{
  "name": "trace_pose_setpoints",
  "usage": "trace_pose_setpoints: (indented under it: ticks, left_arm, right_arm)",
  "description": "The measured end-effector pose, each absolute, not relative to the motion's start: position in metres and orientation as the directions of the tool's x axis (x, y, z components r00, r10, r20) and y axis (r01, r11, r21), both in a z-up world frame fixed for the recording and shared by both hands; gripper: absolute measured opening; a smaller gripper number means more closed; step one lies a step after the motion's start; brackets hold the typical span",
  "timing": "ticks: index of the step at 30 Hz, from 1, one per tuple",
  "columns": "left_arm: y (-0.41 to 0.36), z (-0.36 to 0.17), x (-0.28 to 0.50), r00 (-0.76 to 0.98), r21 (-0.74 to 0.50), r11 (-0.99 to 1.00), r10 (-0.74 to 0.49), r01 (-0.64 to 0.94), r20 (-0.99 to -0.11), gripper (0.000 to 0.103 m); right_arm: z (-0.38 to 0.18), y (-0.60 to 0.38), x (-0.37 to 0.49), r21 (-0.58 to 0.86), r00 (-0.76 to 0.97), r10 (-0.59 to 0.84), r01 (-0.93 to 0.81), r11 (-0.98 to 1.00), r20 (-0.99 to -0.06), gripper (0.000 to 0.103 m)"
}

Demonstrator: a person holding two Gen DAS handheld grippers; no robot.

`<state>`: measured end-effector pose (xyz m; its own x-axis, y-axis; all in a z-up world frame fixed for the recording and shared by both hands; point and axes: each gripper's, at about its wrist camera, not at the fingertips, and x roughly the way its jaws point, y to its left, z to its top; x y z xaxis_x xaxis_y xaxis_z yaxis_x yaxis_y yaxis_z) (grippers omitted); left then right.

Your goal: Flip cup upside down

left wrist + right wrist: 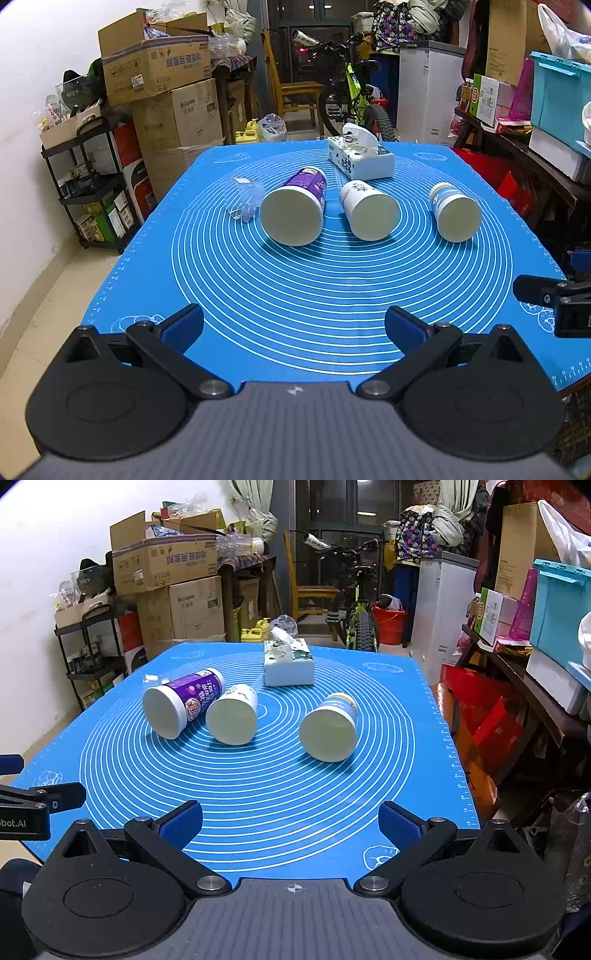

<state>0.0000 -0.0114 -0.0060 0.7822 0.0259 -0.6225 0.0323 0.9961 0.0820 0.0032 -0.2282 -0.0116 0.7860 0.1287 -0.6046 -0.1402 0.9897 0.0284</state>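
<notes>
Three paper cups lie on their sides on the blue mat (295,295), mouths toward me: a purple cup (293,212) (181,707), a white printed cup (369,212) (232,714), and a blue-and-white cup (454,212) (330,727). My left gripper (293,328) is open and empty over the mat's near edge, well short of the cups. My right gripper (290,821) is open and empty, also at the near edge, with the blue-and-white cup ahead of it. The right gripper's side shows at the right edge of the left wrist view (554,299).
A tissue box (360,157) (288,662) stands behind the cups. A crumpled clear plastic wrapper (247,199) lies left of the purple cup. Cardboard boxes, a black shelf, a bicycle and cluttered shelving surround the table.
</notes>
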Motion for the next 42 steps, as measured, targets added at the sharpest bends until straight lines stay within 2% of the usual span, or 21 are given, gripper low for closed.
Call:
trace_pose_setpoints:
  ticks: [42]
  left_arm:
    - [-0.033, -0.002, -0.006, 0.792, 0.089, 0.993, -0.005, 0.075, -0.611, 0.103]
  right_arm:
    - [-0.008, -0.246, -0.009, 0.021, 0.793, 0.111, -0.123, 0.992, -0.599, 0.101]
